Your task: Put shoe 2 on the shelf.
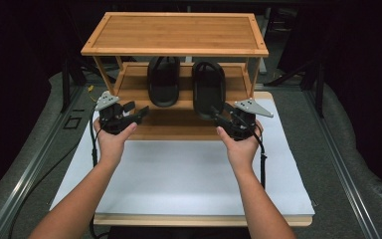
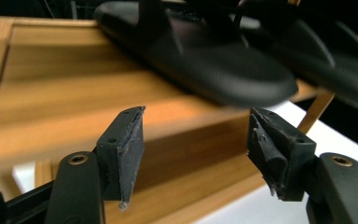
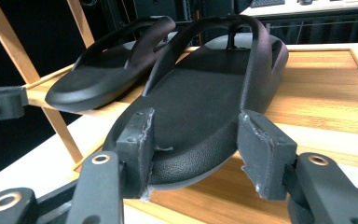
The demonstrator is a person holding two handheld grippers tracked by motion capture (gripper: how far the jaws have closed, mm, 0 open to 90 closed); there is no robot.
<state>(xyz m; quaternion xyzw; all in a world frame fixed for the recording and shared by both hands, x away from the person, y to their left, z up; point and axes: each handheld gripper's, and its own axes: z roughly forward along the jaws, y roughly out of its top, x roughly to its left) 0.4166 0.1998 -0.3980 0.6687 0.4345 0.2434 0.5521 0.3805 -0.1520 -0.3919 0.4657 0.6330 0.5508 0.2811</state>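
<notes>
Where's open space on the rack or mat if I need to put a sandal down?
The rack's top shelf is bare. So is the white mat between the rack and the near edge. The middle shelf is crowded: both black sandals sit centered, leaving only strips at its ends.

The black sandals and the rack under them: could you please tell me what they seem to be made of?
Sandals: apparently moulded foam or rubber, matte with a fine pebbled grain on the heel edge. Rack: likely bamboo or light wood, showing narrow glued strips and a smooth satin finish.
</notes>
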